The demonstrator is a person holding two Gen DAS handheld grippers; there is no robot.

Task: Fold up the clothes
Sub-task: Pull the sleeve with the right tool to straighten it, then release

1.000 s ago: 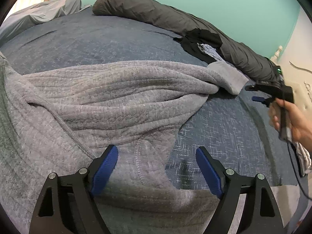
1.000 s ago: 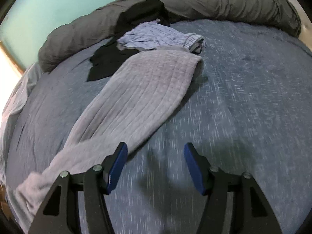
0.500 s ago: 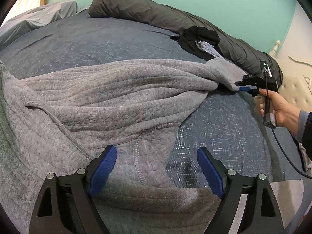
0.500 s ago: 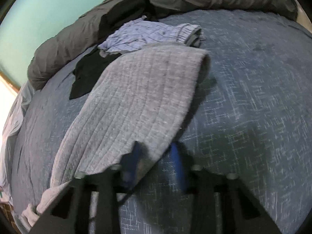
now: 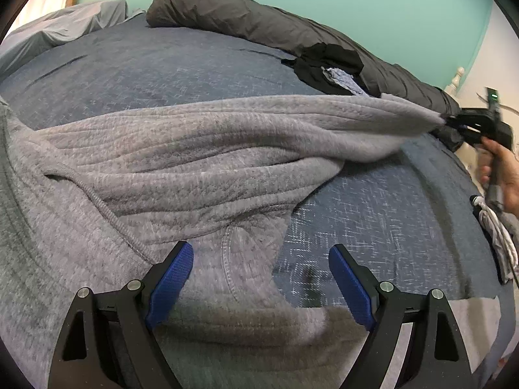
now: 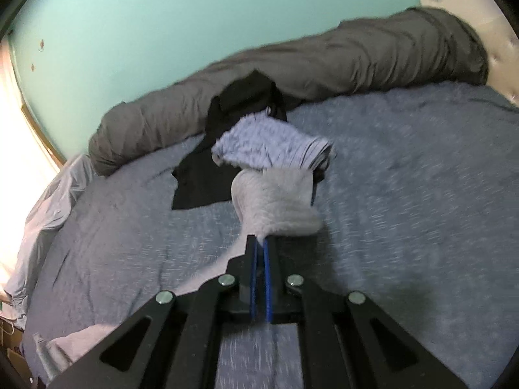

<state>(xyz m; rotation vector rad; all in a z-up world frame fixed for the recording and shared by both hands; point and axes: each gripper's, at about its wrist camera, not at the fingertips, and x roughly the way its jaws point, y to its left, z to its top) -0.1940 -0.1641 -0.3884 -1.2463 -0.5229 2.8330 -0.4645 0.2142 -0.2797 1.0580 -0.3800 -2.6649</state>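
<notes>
A grey hoodie lies spread across the blue bedspread. One sleeve is stretched out to the right and lifted off the bed. My right gripper is shut on the sleeve's cuff, which bunches above its blue pads; in the left wrist view that gripper sits at the far right in a person's hand. My left gripper hovers open over the hoodie's body near the pocket seam, nothing between its fingers.
A rolled dark grey duvet runs along the far edge by the teal wall. A black garment and a folded pale blue striped cloth lie beside it. A light sheet bunches at the left.
My right gripper closed on the sleeve cuff and lifted it up and to the right, pulling the sleeve taut. The left gripper stayed where it was, open.
</notes>
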